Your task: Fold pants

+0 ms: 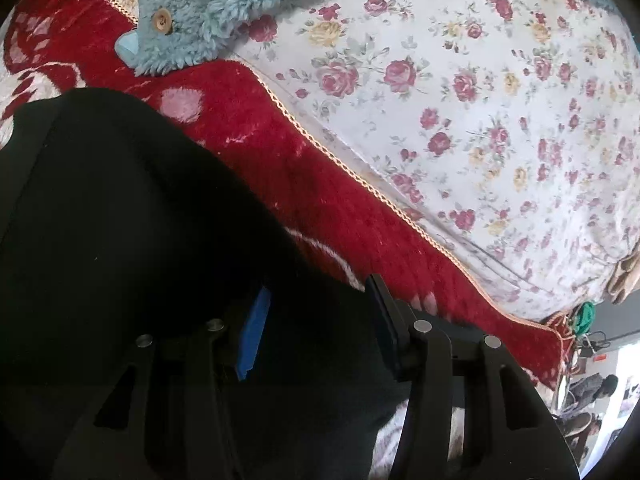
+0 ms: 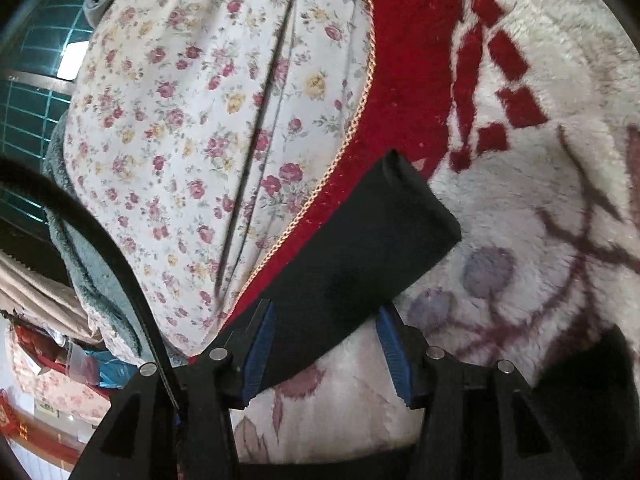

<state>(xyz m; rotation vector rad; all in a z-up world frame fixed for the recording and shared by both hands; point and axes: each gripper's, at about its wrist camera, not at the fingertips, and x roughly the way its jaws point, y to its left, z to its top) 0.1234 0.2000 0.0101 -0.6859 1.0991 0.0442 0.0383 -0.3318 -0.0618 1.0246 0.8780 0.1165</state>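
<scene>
The pants (image 1: 132, 208) are black, soft cloth lying on a red and white blanket (image 1: 304, 168) spread over a bed, with a floral sheet (image 1: 460, 112) beyond it and a blue fleece garment (image 1: 208, 4) at the far end.

In the left wrist view the pants fill the near left. The left gripper (image 1: 316, 332) stands partly open with dark cloth between its pads, but whether the pads press on it I cannot tell.

In the right wrist view a narrow folded end of the pants (image 2: 360, 248) runs from between the pads toward the far right. The right gripper (image 2: 326, 348) is partly open, its pads clear of the cloth.

The fabric looks light, limp and a little thick. It should sag and slide on the fuzzy blanket, so a hem or folded edge is likely the best place to pinch.
</scene>
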